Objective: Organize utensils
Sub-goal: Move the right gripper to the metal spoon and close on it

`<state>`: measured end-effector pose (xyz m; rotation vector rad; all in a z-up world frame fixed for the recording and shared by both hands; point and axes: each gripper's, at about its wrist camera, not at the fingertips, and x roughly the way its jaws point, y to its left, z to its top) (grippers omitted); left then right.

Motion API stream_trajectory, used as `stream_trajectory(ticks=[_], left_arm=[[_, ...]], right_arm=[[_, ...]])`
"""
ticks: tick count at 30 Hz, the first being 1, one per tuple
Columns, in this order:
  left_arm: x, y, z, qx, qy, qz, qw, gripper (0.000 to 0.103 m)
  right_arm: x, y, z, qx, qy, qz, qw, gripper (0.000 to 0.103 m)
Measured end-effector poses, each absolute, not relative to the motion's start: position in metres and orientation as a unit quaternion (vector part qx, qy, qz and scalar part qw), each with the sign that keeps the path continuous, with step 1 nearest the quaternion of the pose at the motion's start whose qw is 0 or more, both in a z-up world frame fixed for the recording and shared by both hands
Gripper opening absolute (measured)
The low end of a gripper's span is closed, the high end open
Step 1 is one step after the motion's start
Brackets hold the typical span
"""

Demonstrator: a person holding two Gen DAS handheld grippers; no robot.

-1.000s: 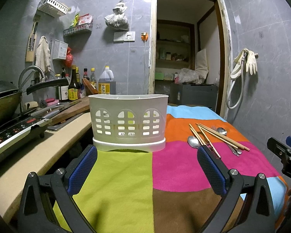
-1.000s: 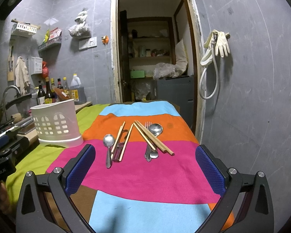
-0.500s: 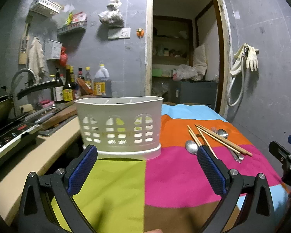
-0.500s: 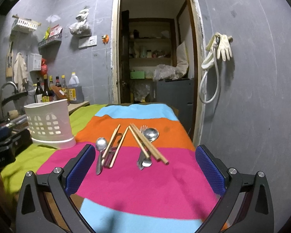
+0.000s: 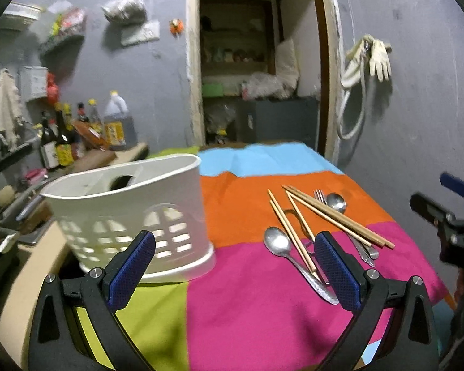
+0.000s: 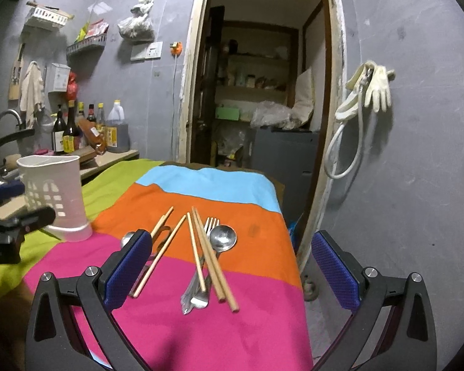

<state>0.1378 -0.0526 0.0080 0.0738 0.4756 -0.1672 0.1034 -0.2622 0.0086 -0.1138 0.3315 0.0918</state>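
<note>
A white slotted utensil holder (image 5: 133,216) stands on the striped cloth at the left; it also shows in the right wrist view (image 6: 54,196). Wooden chopsticks (image 5: 334,216), spoons (image 5: 278,242) and a fork (image 5: 318,193) lie loose on the orange and pink stripes. In the right wrist view the chopsticks (image 6: 212,259), a spoon (image 6: 222,238) and the fork (image 6: 212,222) lie just ahead of my right gripper (image 6: 232,275). My left gripper (image 5: 235,269) is open and empty, near the holder's right side. My right gripper is open and empty.
A counter (image 5: 21,266) with a stove and bottles (image 5: 62,145) runs along the left. A doorway (image 6: 263,92) opens behind the table. A hose and gloves (image 6: 365,92) hang on the right wall. The table's right edge (image 6: 294,247) drops off beside the utensils.
Both grippers have moved forward and closer to the utensils. The left view has swung right, so the holder now sits at its left. Both stay open.
</note>
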Motion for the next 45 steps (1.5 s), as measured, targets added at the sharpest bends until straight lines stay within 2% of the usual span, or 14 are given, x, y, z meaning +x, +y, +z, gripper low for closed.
stream_trajectory(ticks=[7,9,11,12,15,16,20,32,37,45], left_arm=[[0.172,-0.071,-0.008,0.053,0.285,-0.104,0.951,0.099],[0.179,-0.075,-0.012,0.056,0.299,-0.111,0.946,0.094],[0.188,-0.078,-0.017,0.061,0.312,-0.119,0.941,0.082],[0.192,-0.079,-0.019,0.058,0.316,-0.123,0.939,0.079],[0.204,-0.083,-0.021,0.054,0.326,-0.128,0.935,0.074],[0.21,-0.084,-0.023,0.054,0.333,-0.13,0.932,0.069],[0.227,-0.088,-0.033,0.06,0.359,-0.134,0.922,0.057],[0.26,-0.078,-0.06,0.026,0.427,-0.125,0.895,0.041],[0.265,-0.077,-0.06,0.001,0.432,-0.149,0.89,0.04],[0.27,-0.076,-0.062,-0.031,0.438,-0.165,0.883,0.017]], right_arm=[[0.15,-0.283,0.004,-0.039,0.219,0.052,0.974,0.103],[0.163,-0.288,-0.001,-0.032,0.243,0.05,0.968,0.103],[0.179,-0.294,-0.008,-0.021,0.269,0.052,0.961,0.102],[0.184,-0.295,-0.01,-0.018,0.278,0.054,0.959,0.1],[0.201,-0.299,-0.018,-0.014,0.306,0.061,0.95,0.088],[0.208,-0.299,-0.021,-0.019,0.316,0.062,0.946,0.084],[0.23,-0.296,-0.032,-0.037,0.351,0.069,0.933,0.077],[0.265,-0.279,-0.059,-0.068,0.417,0.087,0.902,0.068],[0.267,-0.273,-0.058,-0.063,0.418,0.097,0.901,0.066],[0.275,-0.268,-0.06,-0.055,0.421,0.084,0.902,0.061]])
